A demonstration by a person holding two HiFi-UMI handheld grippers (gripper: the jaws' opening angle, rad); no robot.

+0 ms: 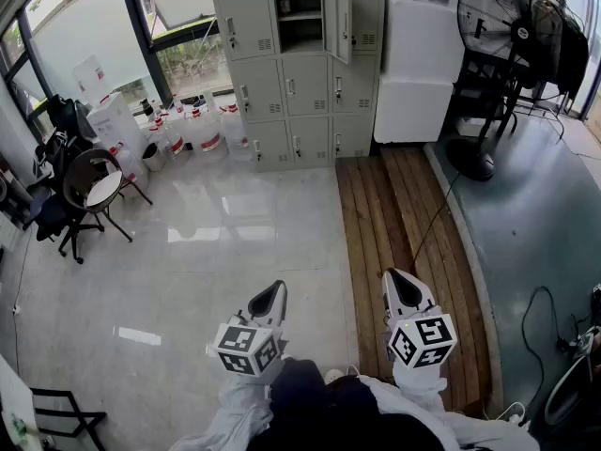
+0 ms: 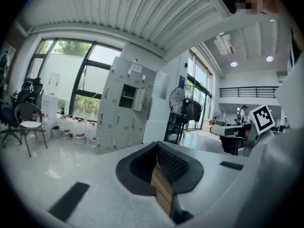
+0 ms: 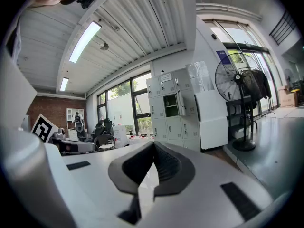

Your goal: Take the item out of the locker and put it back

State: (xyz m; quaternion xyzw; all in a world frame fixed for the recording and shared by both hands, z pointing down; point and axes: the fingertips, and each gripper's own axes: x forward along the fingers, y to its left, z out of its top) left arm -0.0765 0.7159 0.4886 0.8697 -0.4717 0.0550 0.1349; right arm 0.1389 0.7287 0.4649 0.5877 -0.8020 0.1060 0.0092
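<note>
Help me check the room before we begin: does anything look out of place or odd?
One door in the locker bank hangs open, exposing its compartment; the other doors in view look shut. A black cable trails loose across the wooden floor strip.

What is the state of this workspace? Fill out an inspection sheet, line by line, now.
Surface: glossy tiled floor; wooden planks in front of the lockers.
Job's things: locker bank far ahead; one upper locker open, its door swung right; contents too small to tell.
Clutter: water jugs left of the lockers; chair; standing fan at right.
Grippers: left tool shut, empty; right tool shut, empty.
Cables: cable runs from the fan's base across the planks; second cable on the floor at right.
Surroundings: windows; white cabinet beside the lockers.
</note>
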